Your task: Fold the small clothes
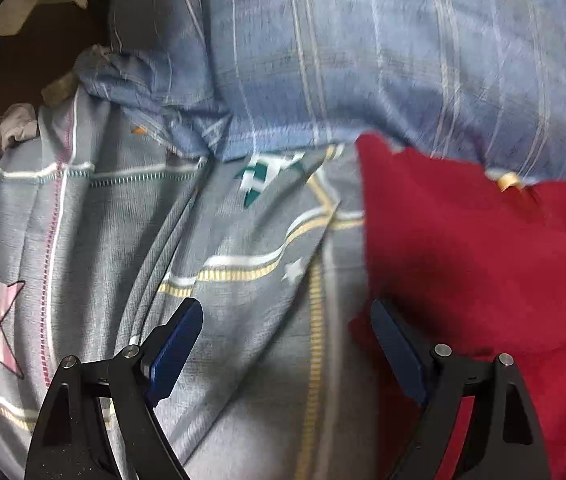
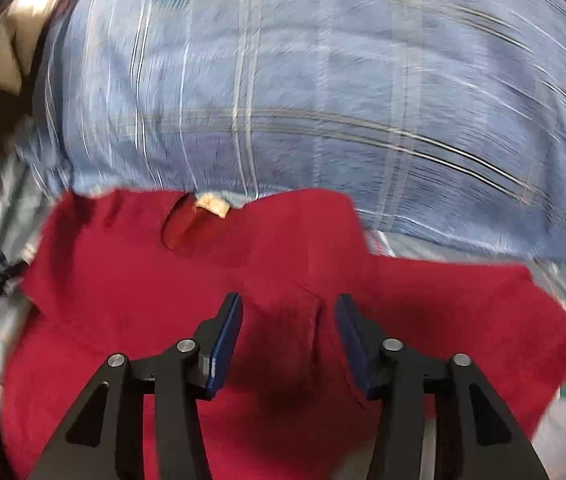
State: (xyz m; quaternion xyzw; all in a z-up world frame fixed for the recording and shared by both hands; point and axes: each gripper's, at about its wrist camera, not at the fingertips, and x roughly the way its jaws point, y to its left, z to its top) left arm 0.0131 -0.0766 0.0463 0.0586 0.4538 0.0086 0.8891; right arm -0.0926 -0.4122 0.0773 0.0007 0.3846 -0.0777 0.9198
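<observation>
Right gripper (image 2: pixel 287 334) is hovering with jaws parted to a middling gap and gripping nothing, above the red garment (image 2: pixel 243 280), which is lying spread beneath and ahead of it on the starred grey sheet (image 1: pixel 123 240). This placement is probably readying a pinch for a fold. Left gripper (image 1: pixel 287 344) is standing wide and empty over bare sheet, the garment's edge lying just beside its right finger. Beyond both tools a blue striped cloth (image 2: pixel 323 100) is lying. Count: two grippers, one red garment, one cream label (image 2: pixel 213 204) at its neckline.
</observation>
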